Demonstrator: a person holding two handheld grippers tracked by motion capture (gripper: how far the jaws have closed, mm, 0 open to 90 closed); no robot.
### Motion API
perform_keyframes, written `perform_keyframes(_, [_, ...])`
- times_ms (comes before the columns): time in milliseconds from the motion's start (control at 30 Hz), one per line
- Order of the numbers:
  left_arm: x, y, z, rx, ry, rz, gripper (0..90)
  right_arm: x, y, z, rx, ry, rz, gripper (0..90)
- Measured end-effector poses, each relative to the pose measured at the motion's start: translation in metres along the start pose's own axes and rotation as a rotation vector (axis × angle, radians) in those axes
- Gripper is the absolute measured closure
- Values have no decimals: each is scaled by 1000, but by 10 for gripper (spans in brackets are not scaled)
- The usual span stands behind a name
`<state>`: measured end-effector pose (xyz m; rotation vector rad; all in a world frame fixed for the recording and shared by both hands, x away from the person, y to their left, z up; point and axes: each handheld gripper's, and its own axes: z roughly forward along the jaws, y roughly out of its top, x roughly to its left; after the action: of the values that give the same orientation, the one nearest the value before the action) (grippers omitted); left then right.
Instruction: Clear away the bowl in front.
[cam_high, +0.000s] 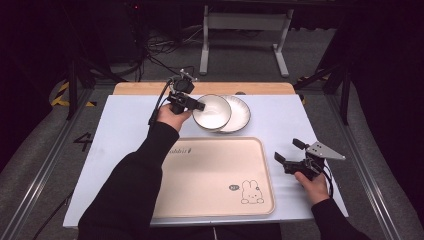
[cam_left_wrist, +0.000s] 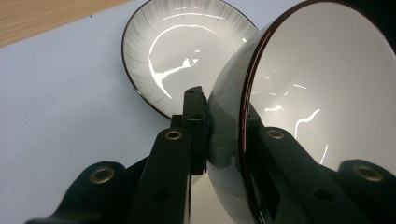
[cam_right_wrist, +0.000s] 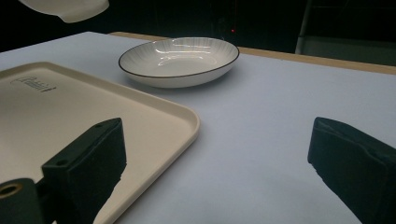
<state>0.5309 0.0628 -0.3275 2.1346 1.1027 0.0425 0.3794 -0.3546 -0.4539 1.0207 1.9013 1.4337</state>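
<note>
The bowl (cam_high: 212, 112) is white and glossy with a thin dark rim and faint grey streaks on its outer wall. It hangs lifted at the far middle of the surface (cam_high: 125, 125), overlapping the plate (cam_high: 239, 114), and the left tongs (cam_high: 196, 106) pinch its left rim. The left gripper view shows one pad inside the rim and one outside. The right tongs (cam_high: 290, 152) stand wide and hold nothing, right of the tray (cam_high: 210, 175). The right gripper view shows the bowl's (cam_right_wrist: 65, 8) underside off the surface.
</note>
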Motion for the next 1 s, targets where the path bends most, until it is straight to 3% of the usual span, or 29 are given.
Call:
perform_keyframes(333, [-6, -9, -19, 34, -52, 76, 807, 0, 0, 0, 1, -1, 0, 49])
perform_keyframes(433, [-10, -11, -23, 61, -84, 102, 806, 0, 0, 0, 0, -1, 1, 49])
perform_keyframes(833, [-30, -18, -25, 115, -118, 206, 807, 0, 0, 0, 4, -3, 1, 49])
perform_keyframes(1000, [-38, -20, -20, 152, -151, 244, 807, 0, 0, 0, 4, -3, 0, 49])
